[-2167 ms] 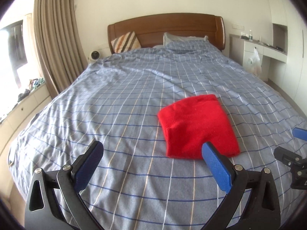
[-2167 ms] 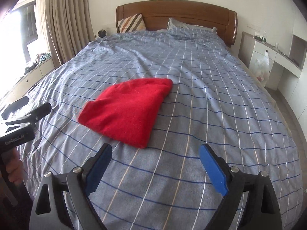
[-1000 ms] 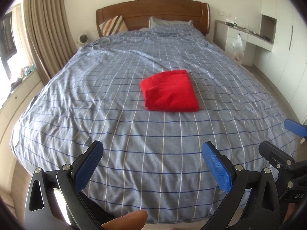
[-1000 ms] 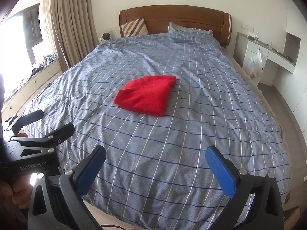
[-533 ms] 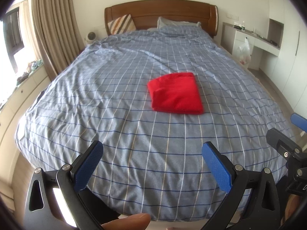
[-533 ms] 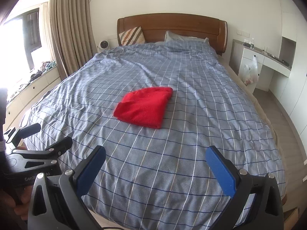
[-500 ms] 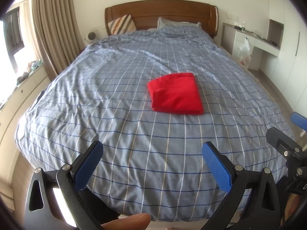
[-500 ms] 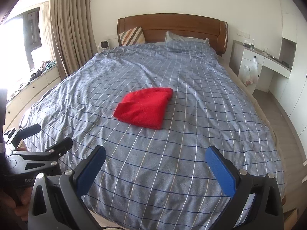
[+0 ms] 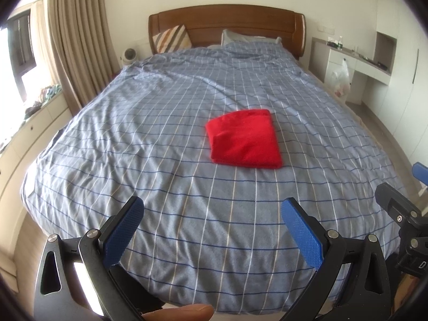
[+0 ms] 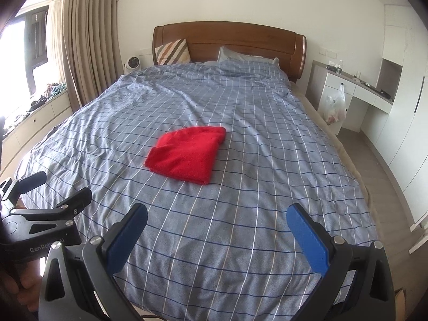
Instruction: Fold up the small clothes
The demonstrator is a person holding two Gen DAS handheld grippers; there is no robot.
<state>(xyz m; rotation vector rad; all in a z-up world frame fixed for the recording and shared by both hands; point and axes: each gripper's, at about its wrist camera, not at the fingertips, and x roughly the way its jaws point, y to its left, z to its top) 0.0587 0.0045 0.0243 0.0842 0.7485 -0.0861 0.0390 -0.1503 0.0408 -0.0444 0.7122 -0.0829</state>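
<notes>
A red garment lies folded into a flat rectangle near the middle of the bed, on a blue checked cover. My left gripper hangs open over the foot of the bed, well short of the garment, with nothing between its blue pads. My right gripper is open too, held back at the foot end, also empty. Each gripper shows at the edge of the other's view, the right gripper at the right edge and the left gripper at the left edge.
Pillows lean on a wooden headboard. Curtains and a low window ledge with clutter run along the left. A white desk with a hanging plastic bag and cupboards stand on the right, with floor beside the bed.
Both grippers have pulled back from the folded garment to the foot of the bed, so it looks smaller and farther. Over the last half second the views shifted only slightly.
</notes>
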